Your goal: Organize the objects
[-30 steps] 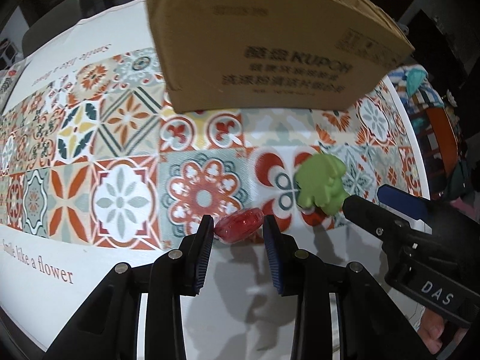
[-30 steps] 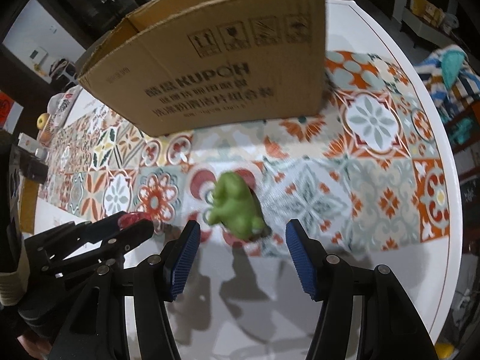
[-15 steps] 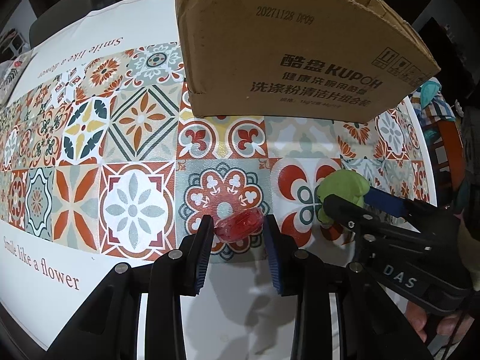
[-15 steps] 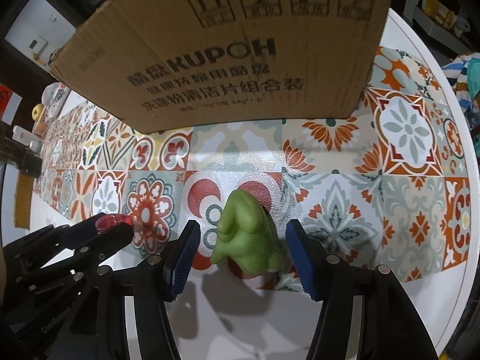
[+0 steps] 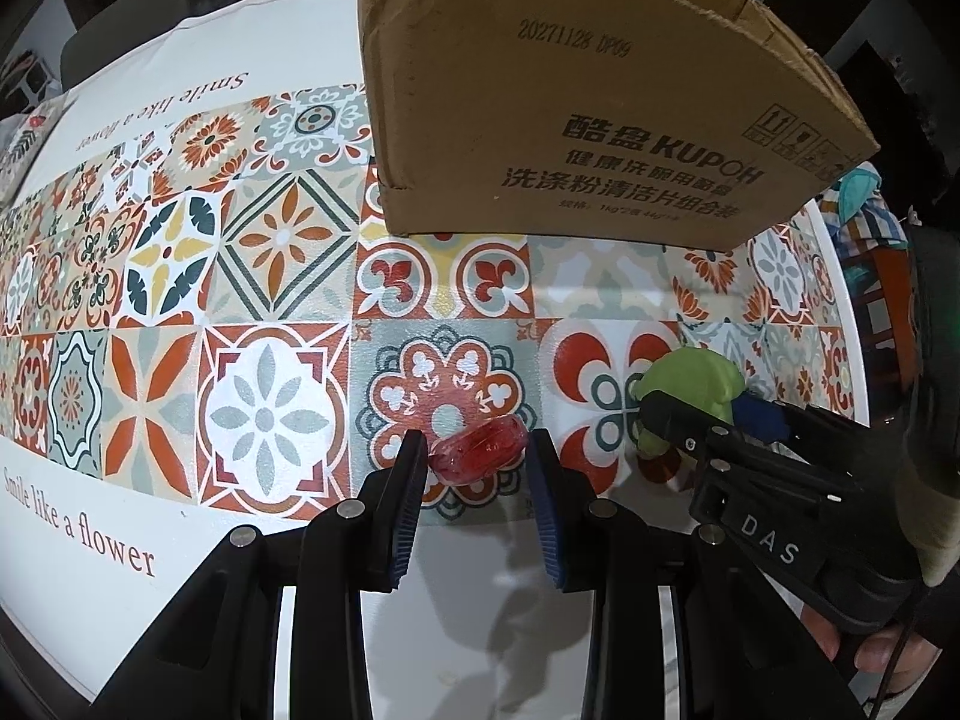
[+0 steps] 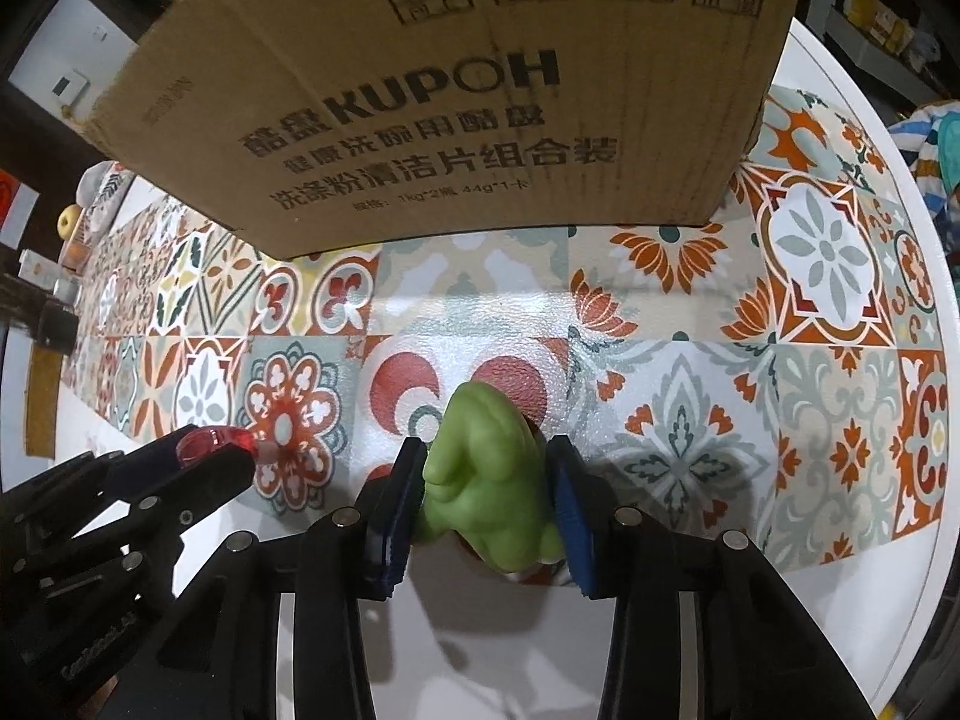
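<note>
A red translucent wrapped piece (image 5: 480,456) is clamped between the blue pads of my left gripper (image 5: 477,443), which is shut on it just above the patterned tablecloth (image 5: 264,414). To its right stands a green figure toy (image 6: 486,468). My right gripper (image 6: 487,450) is closing on it from above, and both pads press on its flanks. In the left wrist view the right gripper (image 5: 705,414) covers the lower part of the green toy (image 5: 690,375). The right wrist view shows the left gripper (image 6: 222,450) with the red piece (image 6: 204,441) at the lower left.
A large brown cardboard box (image 5: 570,90) marked KUPOH (image 6: 450,90) stands on the cloth just behind both grippers. The round white table edge (image 6: 888,276) curves away on the right. Small items (image 6: 69,222) sit at the far left end.
The right gripper came down over the green toy and its jaws closed from wide apart onto it. The left gripper stayed shut on the red piece and rolled slightly.
</note>
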The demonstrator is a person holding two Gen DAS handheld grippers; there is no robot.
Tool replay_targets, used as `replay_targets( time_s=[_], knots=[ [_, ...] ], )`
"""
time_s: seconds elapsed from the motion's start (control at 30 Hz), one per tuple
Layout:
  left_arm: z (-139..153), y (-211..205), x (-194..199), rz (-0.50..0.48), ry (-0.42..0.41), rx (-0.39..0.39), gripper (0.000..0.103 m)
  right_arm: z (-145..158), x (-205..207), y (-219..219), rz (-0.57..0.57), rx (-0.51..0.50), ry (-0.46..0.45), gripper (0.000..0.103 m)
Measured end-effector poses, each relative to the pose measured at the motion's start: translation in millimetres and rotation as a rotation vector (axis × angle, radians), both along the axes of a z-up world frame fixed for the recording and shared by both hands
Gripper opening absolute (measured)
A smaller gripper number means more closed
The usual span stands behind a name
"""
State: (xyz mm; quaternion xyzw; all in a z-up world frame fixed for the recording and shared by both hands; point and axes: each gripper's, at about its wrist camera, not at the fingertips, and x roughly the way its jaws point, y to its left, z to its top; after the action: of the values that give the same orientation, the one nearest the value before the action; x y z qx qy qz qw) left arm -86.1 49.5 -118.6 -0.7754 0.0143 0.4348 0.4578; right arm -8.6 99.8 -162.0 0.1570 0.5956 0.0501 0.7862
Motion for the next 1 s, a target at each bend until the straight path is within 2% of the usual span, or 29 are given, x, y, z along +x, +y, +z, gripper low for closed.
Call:
replay_targets(
  time_s=[0.37,1.0],
  knots=[
    [27.0,-4.4,-15.5,0.060,0.015,0.028,0.034,37.5,-14.8,-10.5,-0.039,-0.019,-0.056,0.041],
    [80.1,-15.5,-49.6,0.155,0.056,0.084,0.034,115.7,-38.2,-19.0,-0.059,-0.029,-0.203,0.041]
  ],
)
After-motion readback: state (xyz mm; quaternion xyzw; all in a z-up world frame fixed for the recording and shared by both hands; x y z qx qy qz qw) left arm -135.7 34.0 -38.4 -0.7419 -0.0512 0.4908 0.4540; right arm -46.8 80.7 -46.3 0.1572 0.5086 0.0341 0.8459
